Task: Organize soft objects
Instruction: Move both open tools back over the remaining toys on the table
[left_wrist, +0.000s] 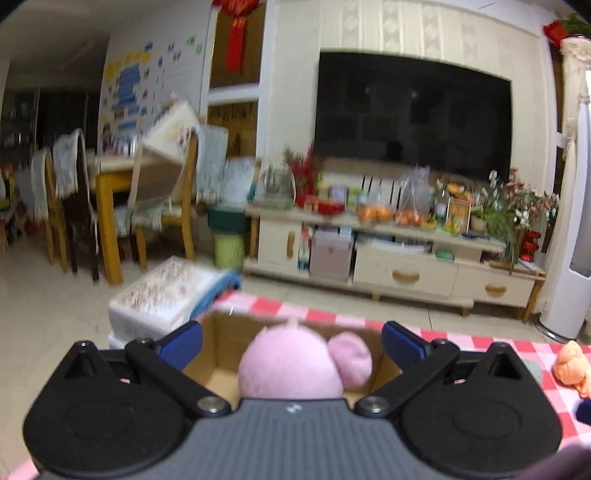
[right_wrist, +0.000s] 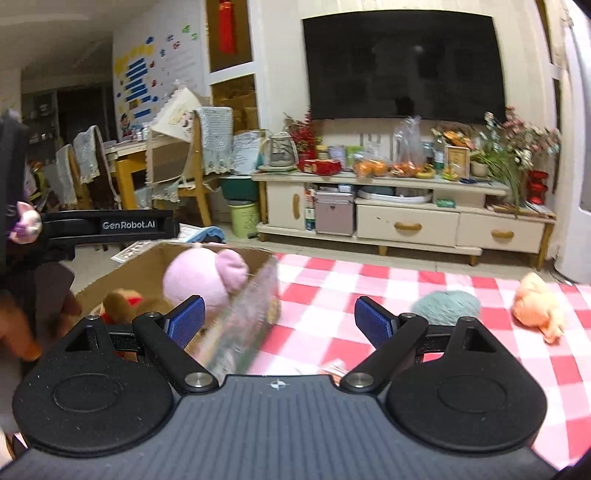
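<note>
A pink plush toy (left_wrist: 291, 365) sits inside an open cardboard box (left_wrist: 221, 325) on the red-checked tablecloth (left_wrist: 480, 343). My left gripper (left_wrist: 291, 345) hangs open just above it, blue pads wide on either side and not touching it. In the right wrist view the pink plush (right_wrist: 203, 277) lies in the box (right_wrist: 147, 258) beside a brown plush (right_wrist: 122, 299). My right gripper (right_wrist: 280, 319) is open and empty over the box's right wall. On the cloth to the right lie a teal yarn ball (right_wrist: 447, 302) and an orange plush (right_wrist: 539, 310), the latter also in the left wrist view (left_wrist: 572, 365).
A person's hand (right_wrist: 18, 328) and the left tool's black housing (right_wrist: 110, 225) are at the box's left side. Beyond the table's far edge are floor, a white patterned bin (left_wrist: 166, 295), a TV cabinet (right_wrist: 406, 221) and dining chairs (left_wrist: 74, 206).
</note>
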